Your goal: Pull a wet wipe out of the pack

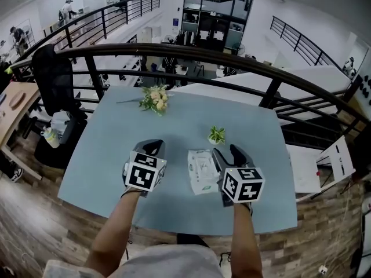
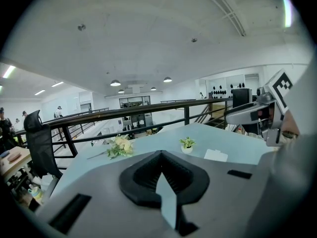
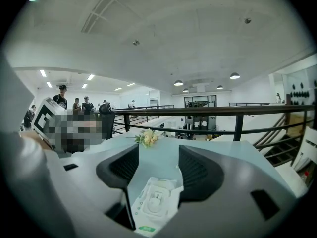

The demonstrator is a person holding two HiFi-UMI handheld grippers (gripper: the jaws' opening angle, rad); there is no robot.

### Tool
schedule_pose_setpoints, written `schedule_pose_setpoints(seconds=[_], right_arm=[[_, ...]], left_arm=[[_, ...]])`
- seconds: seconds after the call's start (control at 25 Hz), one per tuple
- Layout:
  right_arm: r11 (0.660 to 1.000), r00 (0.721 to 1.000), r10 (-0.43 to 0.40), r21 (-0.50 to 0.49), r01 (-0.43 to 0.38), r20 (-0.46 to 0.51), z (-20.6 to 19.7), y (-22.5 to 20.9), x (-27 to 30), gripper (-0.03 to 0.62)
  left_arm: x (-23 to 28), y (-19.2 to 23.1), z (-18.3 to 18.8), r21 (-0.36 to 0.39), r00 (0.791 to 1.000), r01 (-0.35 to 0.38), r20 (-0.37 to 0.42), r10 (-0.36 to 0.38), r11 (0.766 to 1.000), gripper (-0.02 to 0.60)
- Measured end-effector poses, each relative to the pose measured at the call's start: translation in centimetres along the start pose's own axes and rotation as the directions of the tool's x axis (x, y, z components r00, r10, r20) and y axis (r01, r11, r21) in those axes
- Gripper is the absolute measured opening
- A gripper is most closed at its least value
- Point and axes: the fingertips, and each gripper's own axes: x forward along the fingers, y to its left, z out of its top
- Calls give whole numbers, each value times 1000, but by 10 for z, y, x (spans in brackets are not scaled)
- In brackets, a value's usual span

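Note:
A white wet wipe pack [image 1: 201, 169] lies flat on the light blue table [image 1: 110, 143], lid side up. My right gripper [image 1: 229, 151] is at the pack's right edge. In the right gripper view its jaws stand open [image 3: 158, 150] and hold nothing, and the pack [image 3: 156, 202] shows below and between them. My left gripper [image 1: 155, 145] is to the left of the pack, apart from it. Its black pads meet at the tips [image 2: 161, 153] with nothing between them. From the left gripper view the pack [image 2: 215, 155] lies further right on the table.
A small potted plant [image 1: 217, 134] stands just beyond the pack. A bunch of pale flowers [image 1: 155, 99] lies near the table's far edge. A black railing [image 1: 191, 54] runs behind the table. A black chair [image 1: 49, 68] stands at the left.

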Motion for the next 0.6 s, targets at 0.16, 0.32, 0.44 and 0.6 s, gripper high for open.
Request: schedule_pose_setpoints(seconds=[0.16, 0.32, 0.44, 0.6], right_arm=[[1000, 1000, 14, -11, -14, -10, 1, -9, 14, 242], [999, 999, 31, -16, -31, -26, 1, -16, 24, 242], [999, 998, 37, -21, -38, -49, -5, -20, 31, 242], [998, 994, 56, -25, -58, -90, -16, -20, 41, 242]], left_arm=[[13, 3, 1, -14, 1000, -11, -5, 11, 1000, -6], [23, 3, 1, -25, 1000, -20, -17, 20, 999, -6], [30, 3, -1, -29, 999, -22, -24, 21, 999, -6], [37, 4, -7, -34, 999, -21, -38, 20, 999, -6]])
